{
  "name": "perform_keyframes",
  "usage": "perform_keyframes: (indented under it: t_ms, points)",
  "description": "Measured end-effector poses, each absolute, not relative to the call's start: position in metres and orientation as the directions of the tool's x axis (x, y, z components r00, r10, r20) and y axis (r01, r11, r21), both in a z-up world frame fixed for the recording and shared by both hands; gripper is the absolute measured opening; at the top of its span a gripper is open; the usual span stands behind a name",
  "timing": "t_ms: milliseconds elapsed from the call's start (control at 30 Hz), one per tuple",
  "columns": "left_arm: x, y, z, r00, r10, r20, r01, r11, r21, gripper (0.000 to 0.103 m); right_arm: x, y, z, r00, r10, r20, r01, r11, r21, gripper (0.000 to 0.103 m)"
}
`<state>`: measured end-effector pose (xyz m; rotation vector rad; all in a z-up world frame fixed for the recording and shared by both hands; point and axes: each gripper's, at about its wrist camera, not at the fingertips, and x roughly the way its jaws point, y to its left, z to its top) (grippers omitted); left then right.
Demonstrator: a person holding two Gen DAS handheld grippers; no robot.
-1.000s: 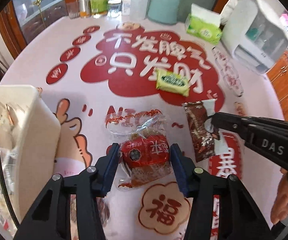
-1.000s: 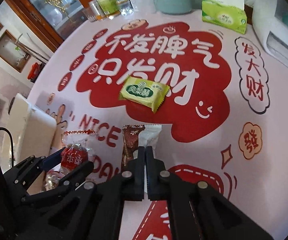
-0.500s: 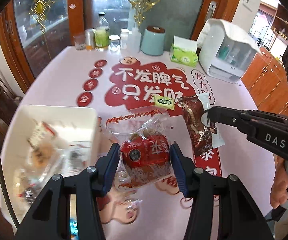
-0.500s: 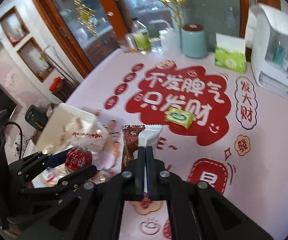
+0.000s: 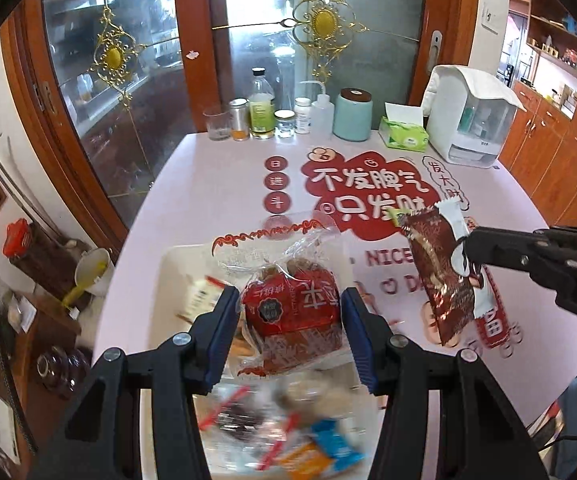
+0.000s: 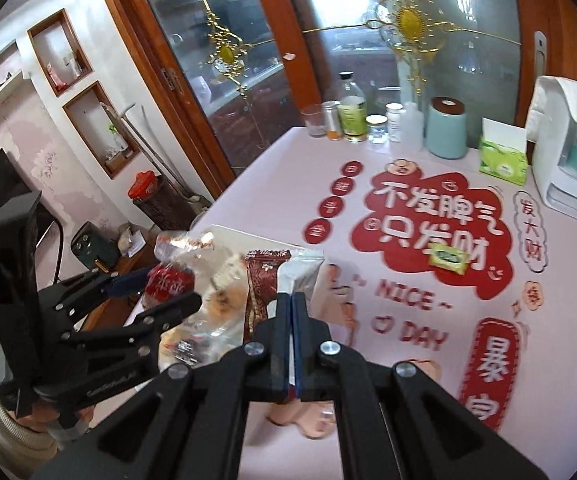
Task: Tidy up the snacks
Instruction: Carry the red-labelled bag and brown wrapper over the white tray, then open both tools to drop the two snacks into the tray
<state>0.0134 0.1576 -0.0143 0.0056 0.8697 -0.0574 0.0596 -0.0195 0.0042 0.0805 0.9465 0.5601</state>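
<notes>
My left gripper (image 5: 288, 320) is shut on a clear bag with a red label (image 5: 290, 312) and holds it in the air above a white bin (image 5: 168, 280) that holds several snacks. My right gripper (image 6: 292, 304) is shut on a brown and white snack packet (image 6: 284, 276), held up over the table just right of the bin. That packet also shows in the left wrist view (image 5: 440, 272), with the right gripper (image 5: 464, 252) pinching its edge. A green snack packet (image 6: 448, 258) lies on the red print of the tablecloth.
At the table's far edge stand bottles and jars (image 5: 262, 114), a teal canister (image 5: 352, 114), a green tissue box (image 5: 404, 136) and a white appliance (image 5: 468, 120). Left of the table is a drop to the floor with a bin and clutter (image 5: 32, 256).
Both grippers have lifted their snacks off the table and carried them left. The white bin now lies under the left gripper's bag. The view has risen well above the table.
</notes>
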Motion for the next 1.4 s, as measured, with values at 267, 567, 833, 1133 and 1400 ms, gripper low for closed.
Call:
perform_keyframes:
  t_ms: [267,567,833,1133,1400]
  points:
    - [0.011,0.215,-0.028,0.641,-0.075,-0.764,0.125,0.992,0.007,0.051,0.05,0.056,-0.003,0.443,0.457,-0.771,-0.407,0.869,0.281,0.001]
    - [0.009,0.238,-0.05,0.629,-0.144,-0.764,0.188,0.982,-0.031,0.054,0.041,0.118,-0.029,0.366,0.354,-0.861,-0.403,0.894,0.196,0.001]
    - [0.008,0.248,-0.071,0.628,-0.099,-0.771,0.178,0.984,0.018,0.077,0.039,0.145,-0.057,0.279,0.265,-0.923,-0.389,0.91,0.144,0.004]
    - [0.004,0.263,-0.084,0.619,-0.116,-0.777,0.17,0.985,-0.011,0.083,0.035,0.147,-0.075,0.221,0.183,-0.958,-0.346,0.933,0.098,0.02]
    - [0.001,0.26,-0.085,0.615,-0.133,-0.778,0.176,0.984,-0.029,0.083,0.029,0.145,-0.073,0.232,0.164,-0.959,-0.319,0.944,0.085,0.031]
